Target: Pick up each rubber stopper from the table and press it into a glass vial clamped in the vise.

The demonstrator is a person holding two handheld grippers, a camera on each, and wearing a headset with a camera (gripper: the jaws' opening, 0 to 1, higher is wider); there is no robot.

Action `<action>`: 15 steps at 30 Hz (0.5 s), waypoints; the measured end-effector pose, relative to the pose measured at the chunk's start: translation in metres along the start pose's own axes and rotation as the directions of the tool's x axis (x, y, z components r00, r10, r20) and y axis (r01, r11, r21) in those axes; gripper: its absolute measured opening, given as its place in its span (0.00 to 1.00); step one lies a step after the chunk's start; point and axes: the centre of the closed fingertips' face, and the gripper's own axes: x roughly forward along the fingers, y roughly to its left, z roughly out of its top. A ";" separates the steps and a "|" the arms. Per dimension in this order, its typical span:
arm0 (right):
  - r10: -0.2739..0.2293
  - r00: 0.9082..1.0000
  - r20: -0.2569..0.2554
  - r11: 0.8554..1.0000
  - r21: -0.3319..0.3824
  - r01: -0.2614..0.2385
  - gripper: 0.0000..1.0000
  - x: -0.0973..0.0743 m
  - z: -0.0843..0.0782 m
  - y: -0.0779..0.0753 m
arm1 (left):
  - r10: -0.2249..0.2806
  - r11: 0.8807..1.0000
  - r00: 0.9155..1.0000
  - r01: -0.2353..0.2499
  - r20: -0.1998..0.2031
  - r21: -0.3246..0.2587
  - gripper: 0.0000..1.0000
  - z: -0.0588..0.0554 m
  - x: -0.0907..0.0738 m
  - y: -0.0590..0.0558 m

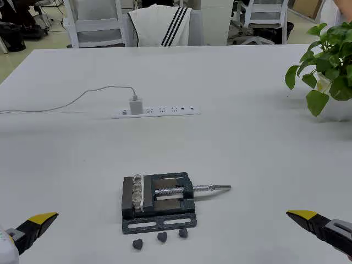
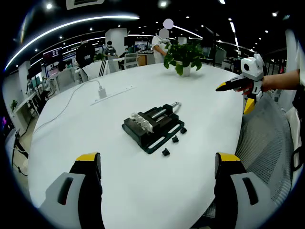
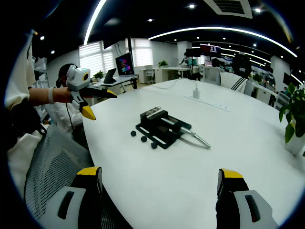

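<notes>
Two jaw pairs: left gripper [image 2: 157, 161] and right gripper [image 3: 159, 172] both spread wide, nothing between the yellow tips.
Jaw position: both hover low at the near edge of the table [image 1: 247, 82], one at the person's left and one at the right, well apart from the work.
Three rubber stoppers [image 1: 162, 237]: dark, loose on the table in a short row just beside the near edge of the vise [image 1: 159, 214]. The row runs left to right on a slight slant.
Vise: black, mid-table, long axis left-right, with the screw handle [image 1: 212, 188] sticking out to the person's right.
Glass vials [image 1: 137, 192]: clamped upright at the vise's left end, in a row running away from the person. Their count, and whether any is plugged, are too small to tell.
Key relation: the stoppers lie ahead of and inward from both jaw pairs, between the person and the vise. The left gripper looks nearer, and the leftmost stopper is closest to it. The vials sit just beyond the stoppers on that same left side.
Step (judgement): nothing picked up yet. Next is to reach in and pinch one stopper.
Risk (judgement): the stoppers are small and close together, so a neighbour is easily nudged. Each must sit square over a vial mouth.
Background: power strip [image 1: 157, 111] with charger [image 1: 136, 104], potted plant [image 1: 330, 60] far right, chairs [image 1: 99, 22] beyond the far edge.
</notes>
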 end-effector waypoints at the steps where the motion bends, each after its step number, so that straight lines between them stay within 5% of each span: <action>1: 0.002 1.000 -0.004 1.000 -0.002 -0.002 1.00 0.001 0.000 0.001 | 0.000 1.000 1.000 0.000 -0.001 0.004 0.99 -0.001 0.000 0.000; 15: 0.040 0.998 -0.051 0.998 -0.037 -0.042 1.00 0.015 -0.002 0.006 | -0.013 1.000 1.000 0.013 -0.014 -0.005 0.99 -0.010 -0.004 0.002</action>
